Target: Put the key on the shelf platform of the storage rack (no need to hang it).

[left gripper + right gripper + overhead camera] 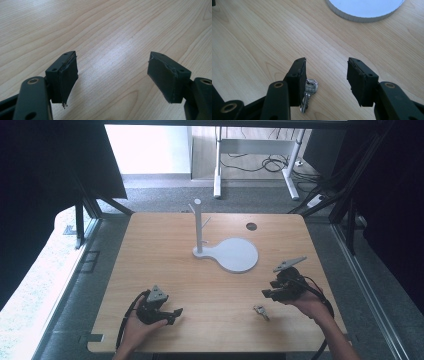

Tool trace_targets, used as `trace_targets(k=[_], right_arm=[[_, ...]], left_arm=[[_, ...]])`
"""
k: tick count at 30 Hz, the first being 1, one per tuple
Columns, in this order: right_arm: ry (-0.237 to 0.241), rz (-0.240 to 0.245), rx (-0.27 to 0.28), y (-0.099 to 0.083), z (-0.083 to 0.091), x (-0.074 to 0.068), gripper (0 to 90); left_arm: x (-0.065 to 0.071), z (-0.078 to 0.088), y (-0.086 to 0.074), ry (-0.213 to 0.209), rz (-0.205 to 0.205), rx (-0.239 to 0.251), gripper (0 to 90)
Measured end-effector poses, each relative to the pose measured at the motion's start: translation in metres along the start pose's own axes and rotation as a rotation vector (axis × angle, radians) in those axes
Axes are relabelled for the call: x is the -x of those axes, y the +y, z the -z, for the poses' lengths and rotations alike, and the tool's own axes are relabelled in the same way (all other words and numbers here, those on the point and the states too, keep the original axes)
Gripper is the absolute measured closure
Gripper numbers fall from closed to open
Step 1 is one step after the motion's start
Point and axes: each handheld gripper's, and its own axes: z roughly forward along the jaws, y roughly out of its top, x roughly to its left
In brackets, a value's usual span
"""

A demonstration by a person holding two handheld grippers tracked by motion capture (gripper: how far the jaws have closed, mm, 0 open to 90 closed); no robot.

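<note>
I am holding both grippers' jaws apart, my right gripper [325,75] hovering over the key [308,93] on the desk [165,265], my left gripper [112,77] well apart from it.

Most of the tabletop [150,250] lies bare across the frame's left and bottom. At upper centre a white stand [198,227] with its round base [235,255] blocks passage; a small key [261,311] lies lower right.
</note>
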Motion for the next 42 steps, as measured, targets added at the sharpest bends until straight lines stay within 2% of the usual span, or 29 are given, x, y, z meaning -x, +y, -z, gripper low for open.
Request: trace_targets(k=[8,11,16,23,32,40,42], right_arm=[[0.013,0.024,-0.023,0.010,-0.004,-0.008,51.4],[0.032,0.041,-0.029,0.016,-0.007,-0.015,51.5],[0.030,0.060,-0.039,0.022,-0.013,-0.021,52.3],[0.047,0.080,-0.099,0.030,-0.029,-0.028,54.3],[0.047,0.087,-0.166,0.028,-0.040,-0.029,55.4],[0.049,0.084,-0.247,0.014,-0.057,-0.027,57.4],[0.053,0.084,-0.250,0.013,-0.059,-0.027,58.0]], left_arm=[[0.001,0.000,0.000,-0.004,-0.001,0.000,24.5],[0.001,0.000,0.000,-0.002,0.002,0.004,24.6],[0.005,0.000,0.001,-0.010,-0.005,0.004,24.6],[0.005,0.000,0.001,-0.013,-0.006,0.005,24.6],[0.003,0.003,0.001,-0.014,-0.003,0.013,24.6],[0.003,0.002,0.000,-0.015,-0.005,0.007,24.5],[0.003,0.002,0.000,-0.013,-0.005,0.005,24.5]])
